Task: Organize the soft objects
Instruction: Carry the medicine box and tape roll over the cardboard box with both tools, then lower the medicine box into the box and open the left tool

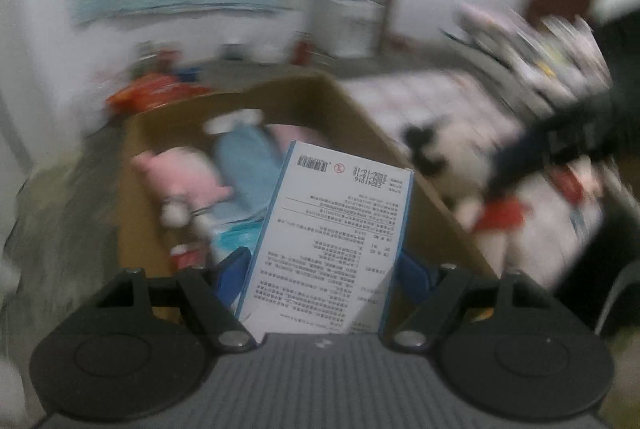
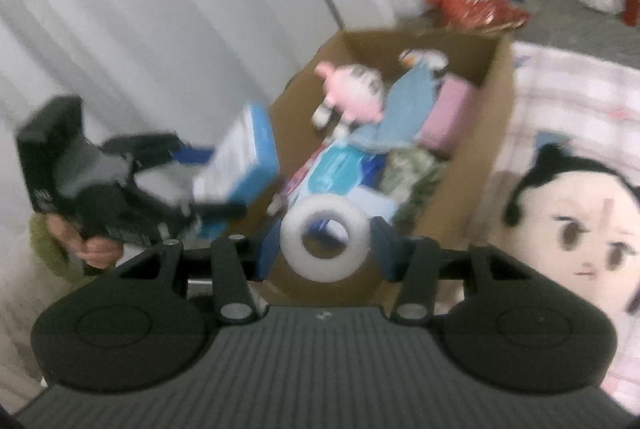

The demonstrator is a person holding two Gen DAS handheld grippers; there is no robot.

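In the left wrist view, the left gripper (image 1: 324, 269) is clamped on a white and blue printed packet (image 1: 336, 241) and holds it over the near edge of the cardboard box (image 1: 432, 205). Inside the box lie a pink plush toy (image 1: 180, 177) and a light blue soft thing (image 1: 248, 169); just outside the box's right wall a black and white doll (image 1: 452, 165) lies on the checked blanket (image 1: 436, 97). In the right wrist view, the right gripper (image 2: 324, 249) pinches a white roll (image 2: 325, 241) just in front of the box's near wall, and the left gripper and its packet hang at the box's left rim. The box already looks fairly full, so the sorting seems well under way. Left to do, I judge: drop the packet and the roll in, then fetch the doll beside the box's right wall.
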